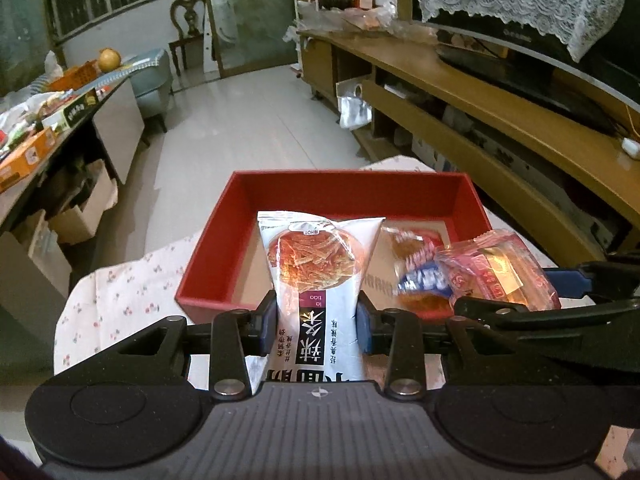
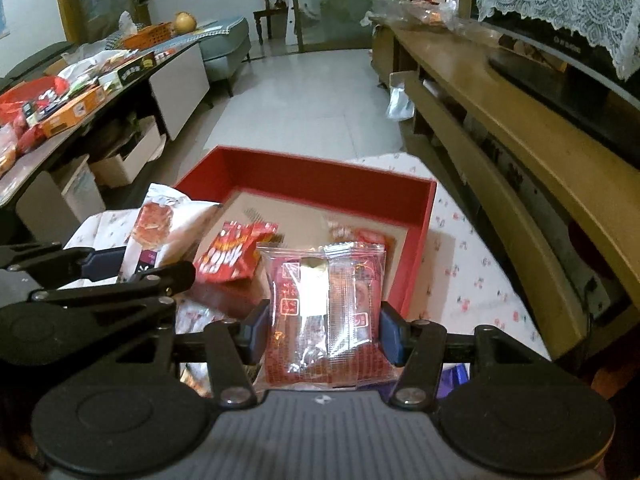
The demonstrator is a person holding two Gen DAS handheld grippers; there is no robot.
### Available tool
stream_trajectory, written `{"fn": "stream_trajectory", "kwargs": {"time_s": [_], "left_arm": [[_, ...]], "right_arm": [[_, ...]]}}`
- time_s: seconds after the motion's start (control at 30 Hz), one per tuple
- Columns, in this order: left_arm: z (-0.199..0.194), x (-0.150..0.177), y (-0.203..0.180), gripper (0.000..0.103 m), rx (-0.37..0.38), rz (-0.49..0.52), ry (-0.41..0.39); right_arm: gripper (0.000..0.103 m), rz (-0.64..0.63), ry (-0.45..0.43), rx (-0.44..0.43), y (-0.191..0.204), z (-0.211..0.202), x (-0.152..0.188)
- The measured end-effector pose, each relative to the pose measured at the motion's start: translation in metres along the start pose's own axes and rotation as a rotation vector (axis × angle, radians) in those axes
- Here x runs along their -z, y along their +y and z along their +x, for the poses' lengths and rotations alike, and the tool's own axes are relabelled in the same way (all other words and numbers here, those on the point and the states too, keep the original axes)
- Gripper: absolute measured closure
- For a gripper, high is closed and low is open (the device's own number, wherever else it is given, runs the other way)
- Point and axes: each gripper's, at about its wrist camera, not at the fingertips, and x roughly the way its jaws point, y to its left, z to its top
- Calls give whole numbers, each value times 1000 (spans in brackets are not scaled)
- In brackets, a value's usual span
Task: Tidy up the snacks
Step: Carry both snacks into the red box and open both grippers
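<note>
Now the white snack bag (image 1: 320, 276), with a picture of orange strips and dark Chinese letters on it, stands upright between the blue pads of the left gripper (image 1: 317, 322), which is clamped on its two sides; the bag hangs over the near wall of the red box (image 1: 224, 216). Beside it, the right gripper (image 2: 323, 332) is pressed on a clear red packet (image 2: 326, 312) with a gold sticker near its top, and this packet is held over the near right part of the same box. Inside the box, on its brown cardboard floor, lie a small red pouch (image 2: 232, 254) with white letters at the left and another red-and-orange packet (image 2: 360, 238) more to the back; I cannot read what they are. The box sits on a white cloth with small red flowers (image 1: 120, 292). Around this, at the right side, runs a long wooden TV cabinet (image 1: 500, 92), and on it a dark television under a white lace cover (image 1: 532, 0). At the left is a low table (image 2: 40, 160) loaded with many boxes and bags, and an orange basket (image 2: 150, 34) with a round yellow fruit (image 2: 185, 22) next to it. Far behind stands a wooden chair (image 1: 188, 20) near a glass door.
</note>
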Motion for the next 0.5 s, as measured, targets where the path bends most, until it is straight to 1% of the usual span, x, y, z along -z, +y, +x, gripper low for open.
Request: {"fn": "stream_trajectory", "kwargs": {"time_s": [0.5], "left_arm": [[46,-26,3,59,-2,-14,1]], "right_arm": [[32,-10,-14,55,-9,46,-33]]}}
